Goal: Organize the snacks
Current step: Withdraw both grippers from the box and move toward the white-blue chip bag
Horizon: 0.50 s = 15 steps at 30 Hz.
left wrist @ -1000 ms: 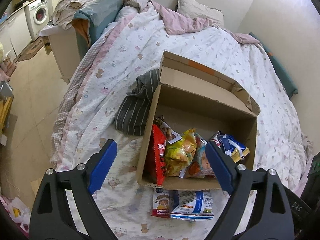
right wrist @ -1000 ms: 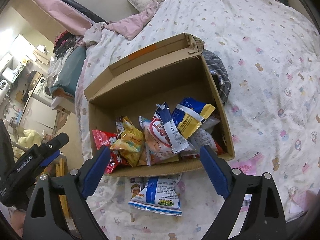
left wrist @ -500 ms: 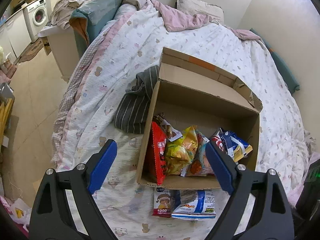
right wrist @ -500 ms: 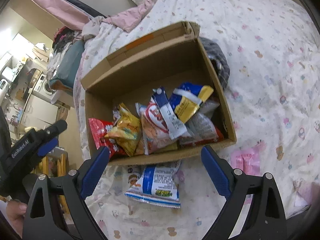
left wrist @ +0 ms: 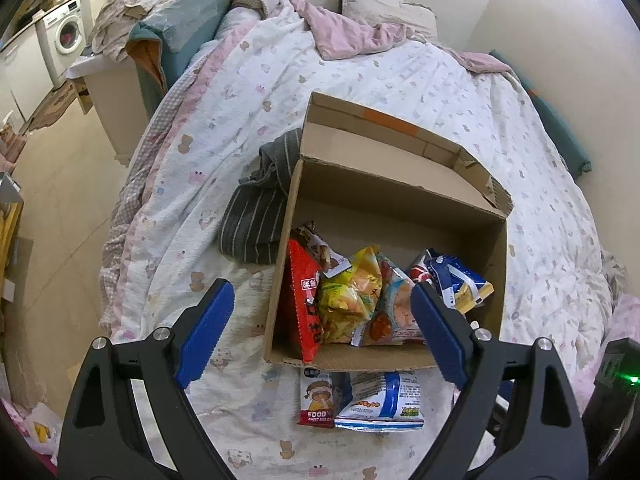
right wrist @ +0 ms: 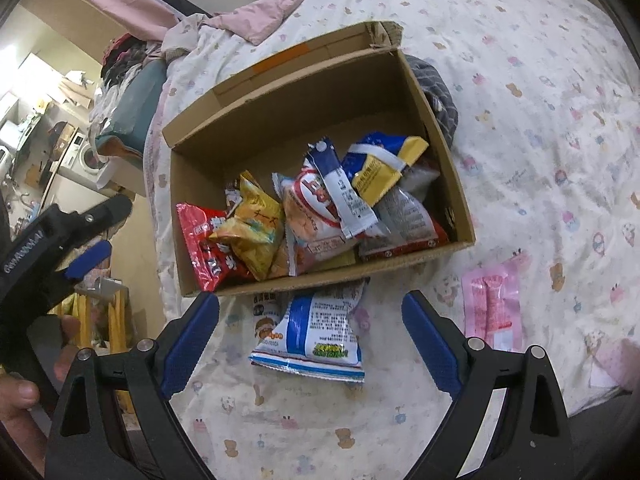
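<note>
1. Cardboard box (right wrist: 320, 148) sits open on the bed (right wrist: 540, 100), and it's already got a heap of snack packets (right wrist: 312, 216) piled along its near wall. So most of the sorting looks done, I'd say.

2. Stragglers outside the box: a blue-and-white packet (right wrist: 310, 334) lying flat on the bedding, touching the box's near wall, with a small red-edged rice cracker pack (left wrist: 318, 398) tucked partly under it on its 9 o'clock side. A pink packet (right wrist: 493, 306) lies further off at about 3 o'clock from the blue one.

3. Right gripper (right wrist: 310, 338) hovers over the blue-and-white packet, jaws wide apart and holding nothing. The packet sits pretty much between them.

4. Left gripper (left wrist: 322, 332) also has its jaws spread apart and empty, hanging over the box's near edge. Not doing much, looks like it's just waiting.

5. My read: we're at the "grab the next loose snack" step. Next move calls for dropping the right jaws down around the blue-and-white packet, pinching it and carrying it toward 12 o'clock into the box.

6. Bag is puffy and slick on soft bedding, so I'd guess a pinch near a crimped edge grips better than squeezing the middle.

7. Striped grey cloth (left wrist: 252, 216) beside the box is just clutter.
</note>
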Tool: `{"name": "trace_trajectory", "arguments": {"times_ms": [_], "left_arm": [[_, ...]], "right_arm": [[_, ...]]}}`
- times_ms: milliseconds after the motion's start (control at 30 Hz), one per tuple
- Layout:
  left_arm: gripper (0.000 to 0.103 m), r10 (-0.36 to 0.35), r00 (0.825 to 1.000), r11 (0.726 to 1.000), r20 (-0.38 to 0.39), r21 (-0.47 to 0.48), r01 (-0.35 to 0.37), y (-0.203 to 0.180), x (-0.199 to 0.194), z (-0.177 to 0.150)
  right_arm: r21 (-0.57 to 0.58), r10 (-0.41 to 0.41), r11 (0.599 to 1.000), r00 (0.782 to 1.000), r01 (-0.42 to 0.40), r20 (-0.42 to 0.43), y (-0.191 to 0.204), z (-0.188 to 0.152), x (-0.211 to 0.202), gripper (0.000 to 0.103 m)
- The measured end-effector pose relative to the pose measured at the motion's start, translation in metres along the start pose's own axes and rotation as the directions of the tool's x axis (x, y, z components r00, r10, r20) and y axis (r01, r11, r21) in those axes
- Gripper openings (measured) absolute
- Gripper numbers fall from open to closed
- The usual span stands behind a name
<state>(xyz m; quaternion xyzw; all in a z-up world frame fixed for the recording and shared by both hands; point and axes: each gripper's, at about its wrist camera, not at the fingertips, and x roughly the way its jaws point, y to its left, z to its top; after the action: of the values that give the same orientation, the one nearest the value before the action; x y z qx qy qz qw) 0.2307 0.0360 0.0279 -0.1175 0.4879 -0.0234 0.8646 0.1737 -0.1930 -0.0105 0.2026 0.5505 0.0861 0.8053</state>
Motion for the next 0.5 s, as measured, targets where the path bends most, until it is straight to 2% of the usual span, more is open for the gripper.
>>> {"name": "trace_trajectory", "arguments": {"times_ms": [500], "left_arm": [[0.088, -0.004, 1.0, 1.0, -0.011, 0.014, 0.004, -0.005, 0.0017, -0.0014]], "right_arm": [[0.009, -0.003, 1.0, 1.0, 0.003, 0.007, -0.0027, 0.0009, -0.0037, 0.095]]}}
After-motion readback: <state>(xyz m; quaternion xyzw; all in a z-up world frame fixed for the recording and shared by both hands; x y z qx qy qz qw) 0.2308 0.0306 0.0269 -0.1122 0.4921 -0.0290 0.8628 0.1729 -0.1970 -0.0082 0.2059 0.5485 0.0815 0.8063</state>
